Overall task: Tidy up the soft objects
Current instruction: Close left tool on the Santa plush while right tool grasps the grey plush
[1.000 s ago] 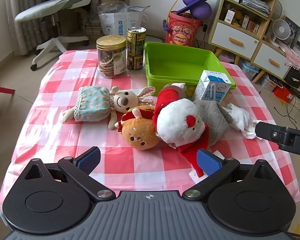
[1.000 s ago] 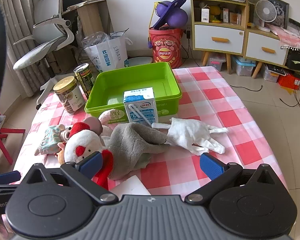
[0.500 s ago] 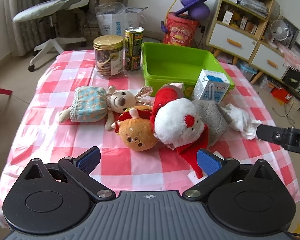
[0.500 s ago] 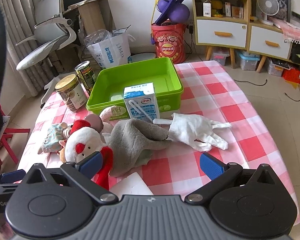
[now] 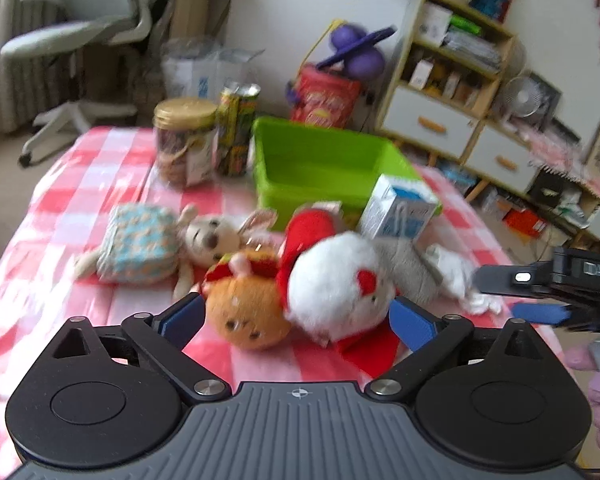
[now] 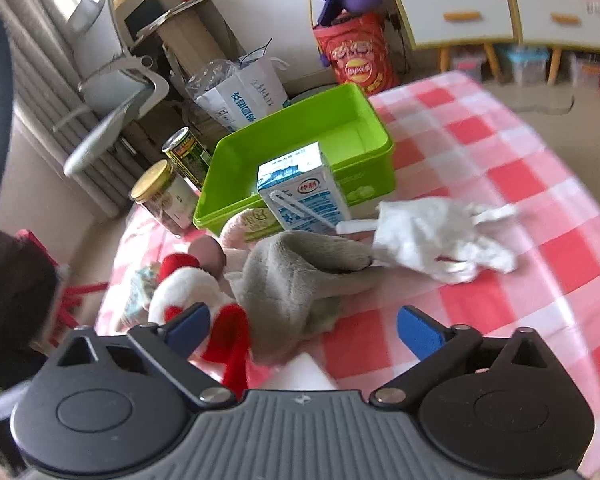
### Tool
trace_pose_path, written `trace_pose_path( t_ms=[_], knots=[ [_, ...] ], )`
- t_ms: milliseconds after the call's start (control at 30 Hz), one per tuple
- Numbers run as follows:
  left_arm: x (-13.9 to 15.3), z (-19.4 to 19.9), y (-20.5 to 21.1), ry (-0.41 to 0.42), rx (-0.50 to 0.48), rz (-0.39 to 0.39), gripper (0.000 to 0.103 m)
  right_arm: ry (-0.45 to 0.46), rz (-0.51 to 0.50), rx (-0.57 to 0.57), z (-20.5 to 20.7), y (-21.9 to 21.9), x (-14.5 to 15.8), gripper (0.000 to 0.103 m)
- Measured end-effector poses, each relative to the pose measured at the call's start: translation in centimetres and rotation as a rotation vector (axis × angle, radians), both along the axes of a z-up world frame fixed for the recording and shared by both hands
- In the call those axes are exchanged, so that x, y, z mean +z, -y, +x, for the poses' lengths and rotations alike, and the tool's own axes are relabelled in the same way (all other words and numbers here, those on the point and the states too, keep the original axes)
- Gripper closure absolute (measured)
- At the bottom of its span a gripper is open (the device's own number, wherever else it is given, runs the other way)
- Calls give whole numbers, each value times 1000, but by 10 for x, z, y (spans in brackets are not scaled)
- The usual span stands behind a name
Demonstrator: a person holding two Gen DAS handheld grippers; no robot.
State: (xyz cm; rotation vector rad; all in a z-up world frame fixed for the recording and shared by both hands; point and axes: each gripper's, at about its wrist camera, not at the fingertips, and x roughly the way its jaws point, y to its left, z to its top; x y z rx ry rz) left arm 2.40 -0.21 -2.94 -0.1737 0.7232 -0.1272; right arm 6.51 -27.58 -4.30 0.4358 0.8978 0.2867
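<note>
Soft toys lie in a heap on the red-checked table: a bunny doll in a blue dress (image 5: 148, 240), an orange plush (image 5: 248, 316), a white and red Santa plush (image 5: 336, 284), a grey cloth (image 6: 296, 280) and a white glove (image 6: 432, 240). An empty green bin (image 5: 320, 168) stands behind them; it also shows in the right wrist view (image 6: 300, 156). My left gripper (image 5: 296, 320) is open, its fingers either side of the orange and Santa plushes. My right gripper (image 6: 304, 328) is open, low over the grey cloth.
A milk carton (image 6: 304, 196) stands against the bin's front. A cookie jar (image 5: 184, 140) and a can (image 5: 236, 128) stand left of the bin. An office chair, a shelf unit and a red snack tub stand beyond the table.
Both grippers have moved forward and down toward the heap. The left now brackets the orange and Santa plushes; the right has closed in on the grey cloth.
</note>
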Motion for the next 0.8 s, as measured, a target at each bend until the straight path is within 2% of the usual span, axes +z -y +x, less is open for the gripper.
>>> trace_pose_path(
  t_ms=[100,167,200,300,367,500,600,667,800],
  knots=[
    [-6,6,1,44,-26,-37,16,-23,83,-11,15,-1,-13,39],
    [-11,13,3,42,-42,-70,24,-47,138,-15,26,-3,-22,52],
    [-12,17,5,37,-48,-84,27,-60,157,-13,32,-5,-26,54],
    [-13,22,10,45,-57,-81,32,-65,192,-2,45,-14,-34,66],
    [-16,25,13,41,-52,-77,37,-69,186,-6,52,-19,-38,69],
    [-22,31,14,24,-47,-63,39,-89,165,11,60,-32,-43,78],
    [-23,32,12,21,-48,-71,45,-89,144,24,62,-38,-45,90],
    [-22,31,12,30,-44,-62,49,-81,125,35,63,-40,-46,103],
    [-18,29,10,42,-36,-58,53,-62,111,45,59,-38,-44,103]
  ],
)
